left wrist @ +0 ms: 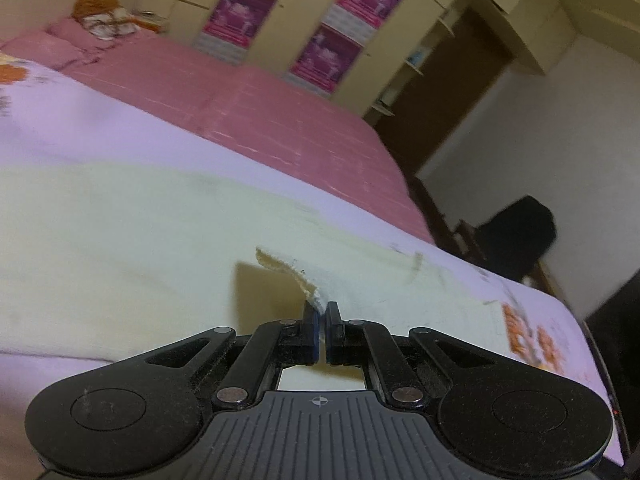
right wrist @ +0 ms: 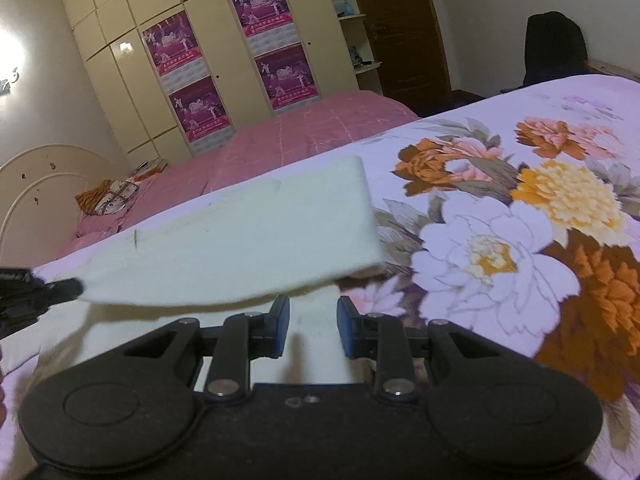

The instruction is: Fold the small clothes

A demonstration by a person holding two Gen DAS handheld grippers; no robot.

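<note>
floral bedspread (right wrist: 520, 208) under a cream cloth (right wrist: 248, 232).
your left tool (left wrist: 321, 312) pinches the cloth's near edge; your right tool (right wrist: 313, 320) stands narrowly parted, gripping nothing.

my left gripper (left wrist: 322, 312) is matte black plastic: two rounded side lobes, each with a shallow circular disc moulded in, and angled link arms pinned by silver rivets. the grey centre plate is ribbed with fine lines and carries a small white crosshair mark. its fingers (left wrist: 309, 334) are black blocks faced with thin blue pads. my right gripper (right wrist: 313, 320) has the same build, with triangular cut-outs in the outer links, silver pivot pins, brighter blue pads on its fingers (right wrist: 282, 326), and a plain dark plate with two small round marks.
</note>
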